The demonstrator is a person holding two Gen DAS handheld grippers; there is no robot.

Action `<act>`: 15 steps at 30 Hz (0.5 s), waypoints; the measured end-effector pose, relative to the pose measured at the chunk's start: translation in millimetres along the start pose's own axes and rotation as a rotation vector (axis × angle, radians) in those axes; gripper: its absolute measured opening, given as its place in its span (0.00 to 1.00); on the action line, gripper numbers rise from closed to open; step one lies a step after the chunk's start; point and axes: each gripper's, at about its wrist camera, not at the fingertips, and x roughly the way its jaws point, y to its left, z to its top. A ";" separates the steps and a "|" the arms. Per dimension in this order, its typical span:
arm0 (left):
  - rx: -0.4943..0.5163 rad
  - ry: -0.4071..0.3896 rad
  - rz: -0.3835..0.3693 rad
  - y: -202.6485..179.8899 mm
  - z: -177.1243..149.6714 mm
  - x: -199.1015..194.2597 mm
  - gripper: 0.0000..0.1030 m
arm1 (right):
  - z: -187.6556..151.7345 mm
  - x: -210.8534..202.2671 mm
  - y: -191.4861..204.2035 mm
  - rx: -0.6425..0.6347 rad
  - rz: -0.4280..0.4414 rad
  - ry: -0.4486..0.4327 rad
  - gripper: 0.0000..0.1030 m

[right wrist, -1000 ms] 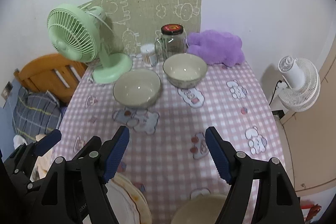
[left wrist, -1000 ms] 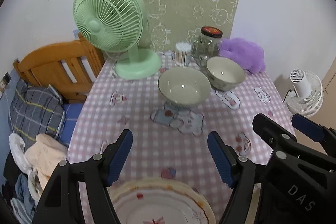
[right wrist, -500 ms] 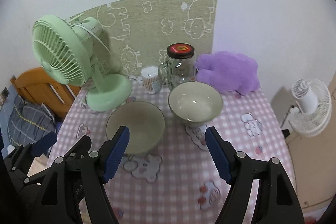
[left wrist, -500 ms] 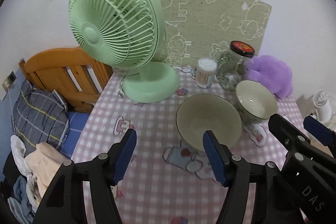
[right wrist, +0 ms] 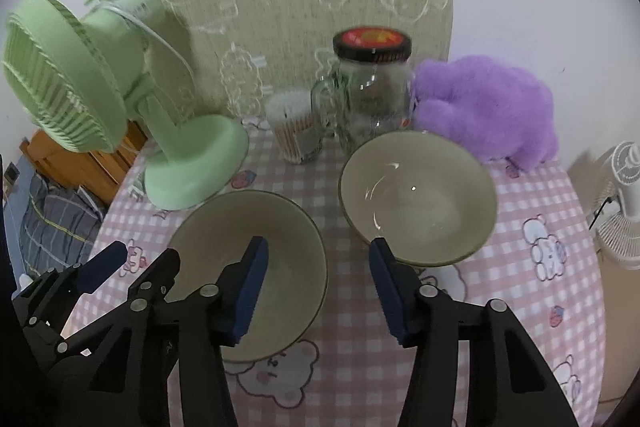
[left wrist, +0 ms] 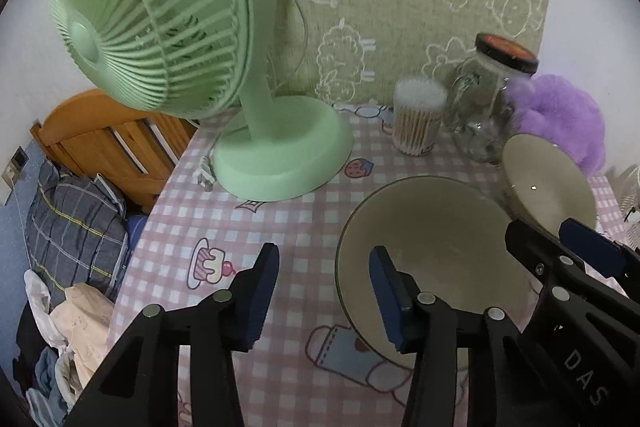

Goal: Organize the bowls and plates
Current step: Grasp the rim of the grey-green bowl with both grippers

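Blue-padded left gripper [left wrist: 322, 293], jaws just closing yet apart, straddles the near bowl [left wrist: 436, 263] rim; right gripper [right wrist: 318, 291] likewise, far bowl [right wrist: 418, 197] at one o'clock; pink-checked desk [left wrist: 280, 219].

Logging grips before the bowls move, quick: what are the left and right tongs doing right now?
Left tongs: open, just been closing, holding nothing.
Right tongs: open, just been closing, holding nothing.

Black claws [left wrist: 322, 291] with blue pads [right wrist: 250, 291], silver screws.
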 end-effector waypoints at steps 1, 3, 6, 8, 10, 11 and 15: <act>-0.001 0.009 0.000 -0.2 0.0 4.8 0.43 | 0.5 3.8 0.0 0.003 0.002 0.009 0.50; 0.008 0.014 -0.009 -0.9 0.6 11.1 0.42 | 0.3 10.3 -0.4 0.006 0.002 0.016 0.45; -0.009 0.019 -0.018 1.8 2.9 19.7 0.38 | 0.4 21.5 -1.7 0.014 0.005 0.035 0.38; -0.011 0.038 -0.025 1.3 6.1 26.0 0.34 | 0.9 29.3 -0.6 0.007 0.008 0.048 0.27; -0.006 0.043 -0.044 -0.1 9.4 30.0 0.32 | 0.9 34.8 -0.5 -0.002 -0.002 0.056 0.22; 0.008 0.043 -0.044 -2.0 10.3 31.1 0.32 | 0.8 36.8 -2.0 0.001 -0.003 0.055 0.21; 0.029 0.064 -0.067 -5.7 10.6 38.2 0.28 | 1.5 42.7 -7.2 0.018 -0.004 0.060 0.21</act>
